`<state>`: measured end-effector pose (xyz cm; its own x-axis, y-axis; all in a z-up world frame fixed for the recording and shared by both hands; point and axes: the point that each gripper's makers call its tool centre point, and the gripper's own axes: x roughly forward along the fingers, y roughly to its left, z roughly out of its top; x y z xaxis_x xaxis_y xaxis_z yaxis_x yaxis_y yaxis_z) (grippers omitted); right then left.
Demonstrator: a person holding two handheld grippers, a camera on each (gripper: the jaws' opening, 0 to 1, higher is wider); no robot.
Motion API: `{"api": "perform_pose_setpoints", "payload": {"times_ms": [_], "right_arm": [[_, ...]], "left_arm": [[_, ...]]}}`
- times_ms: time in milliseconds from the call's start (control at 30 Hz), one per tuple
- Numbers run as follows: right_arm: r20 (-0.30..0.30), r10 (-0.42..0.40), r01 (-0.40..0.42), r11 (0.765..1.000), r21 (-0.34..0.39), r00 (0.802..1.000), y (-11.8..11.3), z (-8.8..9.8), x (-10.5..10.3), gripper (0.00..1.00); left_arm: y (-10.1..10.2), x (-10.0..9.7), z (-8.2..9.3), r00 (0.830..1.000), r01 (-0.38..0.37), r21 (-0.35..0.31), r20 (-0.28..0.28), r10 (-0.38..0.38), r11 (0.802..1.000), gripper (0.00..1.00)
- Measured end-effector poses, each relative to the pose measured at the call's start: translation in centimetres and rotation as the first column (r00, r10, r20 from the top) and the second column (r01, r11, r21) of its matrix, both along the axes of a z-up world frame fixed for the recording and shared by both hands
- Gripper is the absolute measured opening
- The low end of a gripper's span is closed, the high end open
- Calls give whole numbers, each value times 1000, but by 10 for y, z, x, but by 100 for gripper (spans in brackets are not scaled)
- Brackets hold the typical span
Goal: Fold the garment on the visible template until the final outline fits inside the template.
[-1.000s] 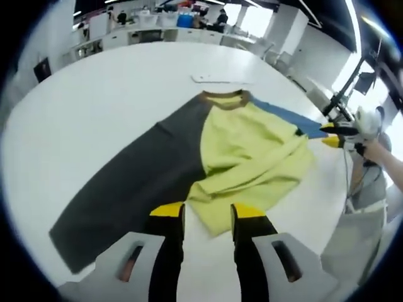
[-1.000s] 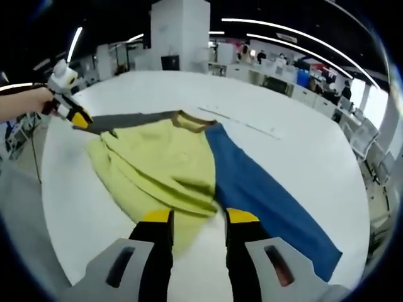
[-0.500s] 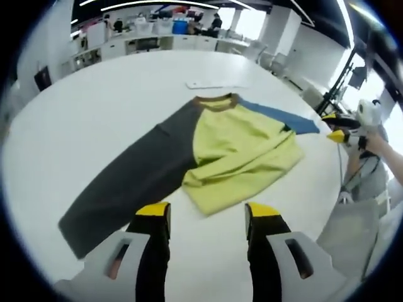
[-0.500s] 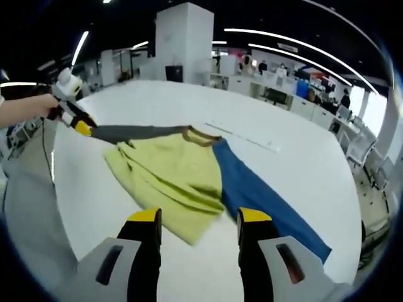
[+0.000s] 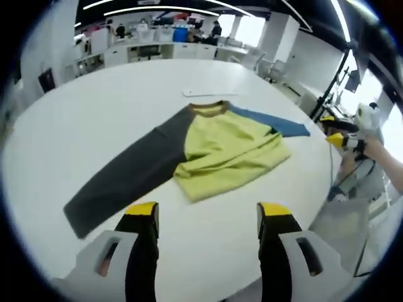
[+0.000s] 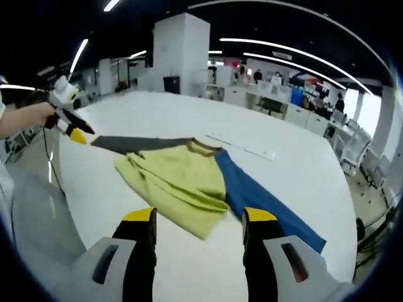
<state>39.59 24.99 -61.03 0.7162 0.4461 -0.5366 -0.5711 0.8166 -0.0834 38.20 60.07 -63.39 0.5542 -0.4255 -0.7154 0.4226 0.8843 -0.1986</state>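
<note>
A long-sleeved garment with a yellow-green body, one dark grey sleeve and one blue sleeve [image 5: 217, 151] lies on the large round white tabletop [image 5: 101, 107], away from its edges. In the left gripper view the yellow-green body is doubled over on itself into a rumpled, roughly rectangular slab, its brown-trimmed neckline [image 5: 210, 109] pointing to the far side of the tabletop. The dark grey sleeve [image 5: 123, 182] stretches out flat toward the near left, and the blue sleeve [image 5: 272, 123] runs off to the right. Just beyond the neckline lies a thin flat white strip [image 5: 211, 93], apart from the cloth.

The left gripper [image 5: 206, 217], black with yellow tips, hangs above the near edge of the tabletop with its fingers spread wide and nothing between them, clear of the cloth. The right gripper [image 6: 198, 221] is the same: fingers wide apart, empty, poised above the tabletop short of the folded hem.

In the right gripper view the blue sleeve [image 6: 267, 207] lies flat toward the near right and the grey sleeve [image 6: 135, 143] reaches to the left, its cuff close to the left gripper held in a person's hand [image 6: 39, 114]. An open-plan office with desks and ceiling strip lights surrounds the tabletop
</note>
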Motion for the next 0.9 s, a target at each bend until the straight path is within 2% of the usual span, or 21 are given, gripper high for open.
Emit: {"api": "perform_pose_setpoints", "payload": {"times_ms": [167,367,467,633,900], "right_arm": [[21,-11,10,1000,23,1000,-1,7,-17,62],[16,-19,19,1000,23,1000,-4,11,-40,67],[44,-28,27,999,24,999,-6,15,-51,74],[21,-41,40,999,22,999,-10,9,-69,75],[4,-61,61,997,52,998,-10,11,-81,76]], "left_arm": [[-2,-15,13,1000,-5,-11,25,5,1000,66],[-4,-35,22,999,-29,-37,42,31,999,71],[-7,-46,25,998,-32,-51,48,34,998,73],[-6,-63,27,998,-33,-50,54,35,998,75],[7,-85,26,998,-40,-30,54,42,999,78]]}}
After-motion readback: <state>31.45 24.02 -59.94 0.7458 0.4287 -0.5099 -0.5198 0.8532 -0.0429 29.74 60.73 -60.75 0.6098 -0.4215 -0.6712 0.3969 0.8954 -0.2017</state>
